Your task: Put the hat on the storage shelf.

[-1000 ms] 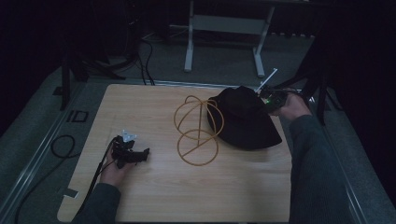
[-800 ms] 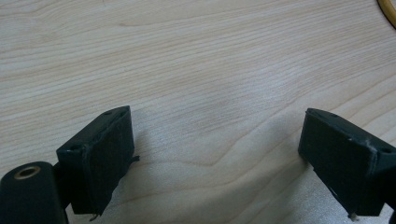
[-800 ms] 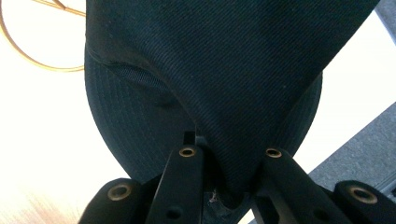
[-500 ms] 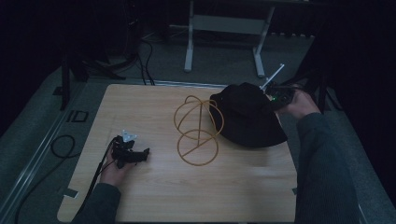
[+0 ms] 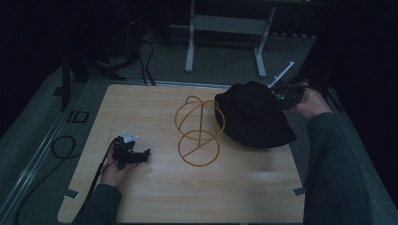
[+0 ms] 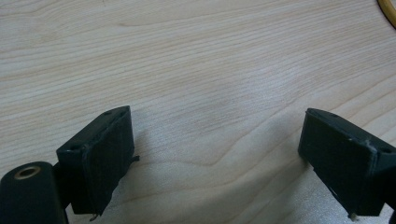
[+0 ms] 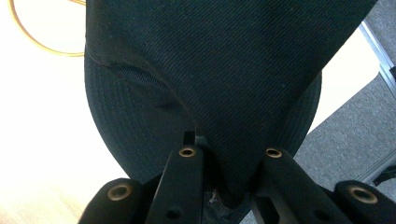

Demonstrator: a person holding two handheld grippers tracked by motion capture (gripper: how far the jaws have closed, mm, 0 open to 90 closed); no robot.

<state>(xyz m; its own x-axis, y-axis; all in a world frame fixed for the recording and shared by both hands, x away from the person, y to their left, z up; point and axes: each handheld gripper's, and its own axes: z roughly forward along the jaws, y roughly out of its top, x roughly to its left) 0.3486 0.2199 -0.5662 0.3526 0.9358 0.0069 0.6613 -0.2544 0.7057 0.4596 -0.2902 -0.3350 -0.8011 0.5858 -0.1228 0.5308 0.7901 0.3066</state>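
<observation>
Hat [image 5: 253, 115], black and floppy, hangs over the counter's [image 5: 155, 197] far right edge beside the wire stand [image 5: 199, 131], its fabric pinched in my right gripper [image 7: 229, 179]. My left gripper [image 5: 133, 157] rests spread on bare wood, holding nothing.

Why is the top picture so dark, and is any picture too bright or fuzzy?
The high view is dim, so the black hat melts into the dark room. The left gripper view is evenly lit and the table grain looks sharp. In the right gripper view the table glares almost white beside the hat.
</observation>
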